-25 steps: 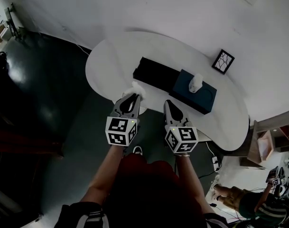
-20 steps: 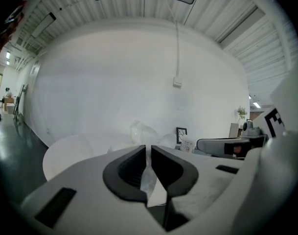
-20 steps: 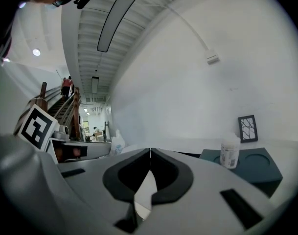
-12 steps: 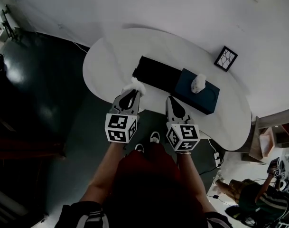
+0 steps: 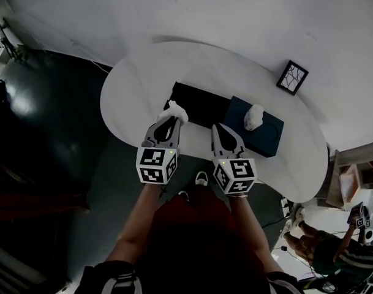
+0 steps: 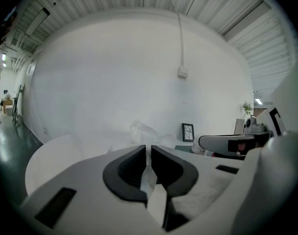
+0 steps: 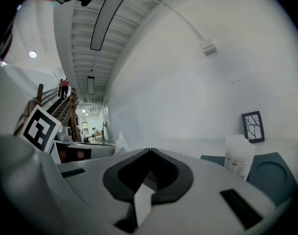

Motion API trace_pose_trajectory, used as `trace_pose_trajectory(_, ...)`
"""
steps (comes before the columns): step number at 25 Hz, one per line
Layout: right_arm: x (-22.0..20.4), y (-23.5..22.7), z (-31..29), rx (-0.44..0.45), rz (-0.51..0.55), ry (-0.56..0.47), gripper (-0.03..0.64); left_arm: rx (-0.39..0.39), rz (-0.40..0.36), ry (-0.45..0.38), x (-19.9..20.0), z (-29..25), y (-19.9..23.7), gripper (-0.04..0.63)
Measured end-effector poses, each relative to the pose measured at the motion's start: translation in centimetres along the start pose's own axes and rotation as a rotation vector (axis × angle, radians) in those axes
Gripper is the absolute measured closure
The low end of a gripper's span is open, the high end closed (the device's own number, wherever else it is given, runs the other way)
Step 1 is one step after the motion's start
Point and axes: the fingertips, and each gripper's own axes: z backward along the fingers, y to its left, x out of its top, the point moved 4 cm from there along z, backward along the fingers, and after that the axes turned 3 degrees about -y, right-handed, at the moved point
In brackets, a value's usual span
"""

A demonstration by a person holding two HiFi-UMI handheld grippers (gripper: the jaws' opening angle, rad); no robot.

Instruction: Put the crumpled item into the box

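Wad (image 5: 173, 111) is sitting in the left gripper (image 5: 169, 122), jaws pinching it. The left gripper view shows thin white material squeezed between the pads and the rest of the wad (image 6: 141, 130) bulging past the tips. It's hanging over the near-left corner of the black box (image 5: 201, 103), apparently not inside yet.

Change over the last second: the left gripper has been carrying the wad forward. It was over bare table (image 5: 131, 84) short of the box, and now it's overlapping the box edge. So the pick looks done and the transport is nearly finished. Likely remaining steps are a bit more reach over the opening, then release.

Right gripper (image 5: 225, 133) is idling beside it with jaws pressed together and nothing between them, tips pointing at the teal tray (image 5: 269, 133) holding a white cup (image 5: 253, 116).
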Motion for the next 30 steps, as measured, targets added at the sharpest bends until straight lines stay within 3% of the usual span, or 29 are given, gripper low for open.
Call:
trace_pose_trajectory(23,0.1,-5.0,-6.9,0.057,-0.024,0.055,0.601,-0.003,-0.019,0.117,-1.0,-10.7,0.0,0.543)
trace_pose_trajectory(30,-0.1,-5.9,-7.7,0.047,-0.035,0.073,0.601,-0.012,-0.074,0.231,-2.4,-12.8,0.0,0.543)
